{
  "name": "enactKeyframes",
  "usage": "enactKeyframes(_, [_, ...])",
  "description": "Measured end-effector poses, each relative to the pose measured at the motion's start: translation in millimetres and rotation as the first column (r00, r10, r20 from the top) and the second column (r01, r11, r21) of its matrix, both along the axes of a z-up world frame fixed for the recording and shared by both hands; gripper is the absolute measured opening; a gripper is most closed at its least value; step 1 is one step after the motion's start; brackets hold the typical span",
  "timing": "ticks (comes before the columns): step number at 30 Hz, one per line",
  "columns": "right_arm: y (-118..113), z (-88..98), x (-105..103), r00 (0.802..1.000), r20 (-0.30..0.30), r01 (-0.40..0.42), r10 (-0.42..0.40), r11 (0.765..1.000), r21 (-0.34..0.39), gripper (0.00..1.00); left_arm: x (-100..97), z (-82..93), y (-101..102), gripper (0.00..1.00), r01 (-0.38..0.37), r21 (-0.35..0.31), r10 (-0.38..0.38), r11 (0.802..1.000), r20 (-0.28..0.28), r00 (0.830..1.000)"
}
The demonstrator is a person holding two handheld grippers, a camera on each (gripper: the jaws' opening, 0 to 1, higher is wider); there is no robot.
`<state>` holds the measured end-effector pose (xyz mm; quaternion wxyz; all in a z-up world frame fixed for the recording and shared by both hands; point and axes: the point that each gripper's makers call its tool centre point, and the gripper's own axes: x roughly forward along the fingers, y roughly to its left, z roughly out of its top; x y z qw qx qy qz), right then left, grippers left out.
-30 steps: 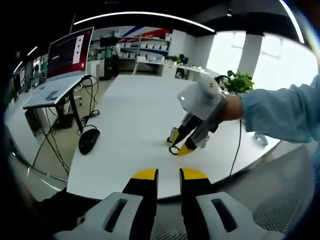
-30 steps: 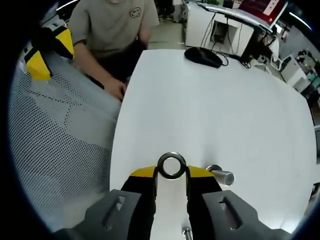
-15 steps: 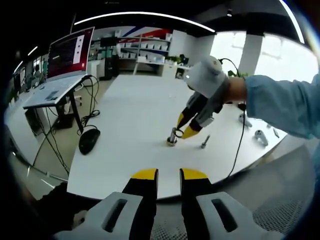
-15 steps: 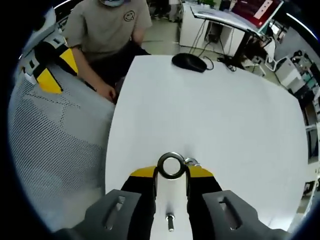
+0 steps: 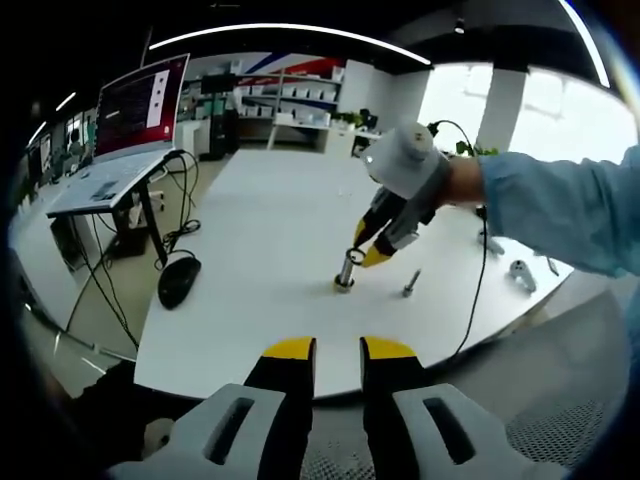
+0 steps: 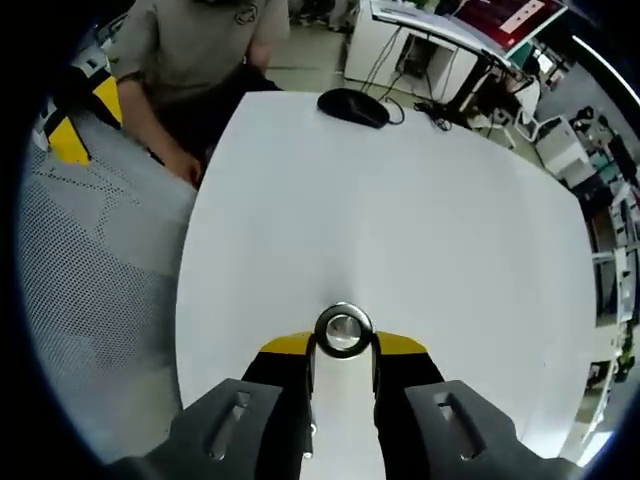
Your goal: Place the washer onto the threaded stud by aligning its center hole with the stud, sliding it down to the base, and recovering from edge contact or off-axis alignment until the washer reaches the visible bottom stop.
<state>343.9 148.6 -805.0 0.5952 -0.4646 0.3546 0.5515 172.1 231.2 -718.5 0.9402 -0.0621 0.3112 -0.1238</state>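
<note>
Washer [image 6: 343, 331], clenched in the right claw [image 6: 343, 345], sits directly above the upright stud [image 5: 346, 272], hole apparently aligned.

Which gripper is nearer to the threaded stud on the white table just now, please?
Right. The right gripper hangs just above the threaded stud, holding the washer over it; the left gripper sits back at the table's near edge.

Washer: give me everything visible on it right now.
The washer is a plain metal ring, shiny grey, with a round centre hole. It is pinched by its edge between the yellow tips of the right tongs, above the white table. In the left gripper view it sits at the top of the upright stud; whether it is threaded on cannot be told.
</note>
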Motion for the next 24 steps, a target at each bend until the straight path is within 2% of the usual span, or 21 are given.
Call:
enactKeyframes(9, [-1.8,-12.3,7.3,0.999,-0.036,0.036,-0.036,0.999,-0.007,0.23,-0.2,-0.1,-0.1,0.15,-0.001,0.000,0.001,1.000,-0.001,1.000])
enactKeyframes(24, [-1.0,-46.3,9.9,0.998,-0.062,0.014,-0.019,0.997,-0.072,0.22,-0.1,-0.4,-0.1,0.15,-0.002,0.001,0.002,1.000,-0.002,1.000])
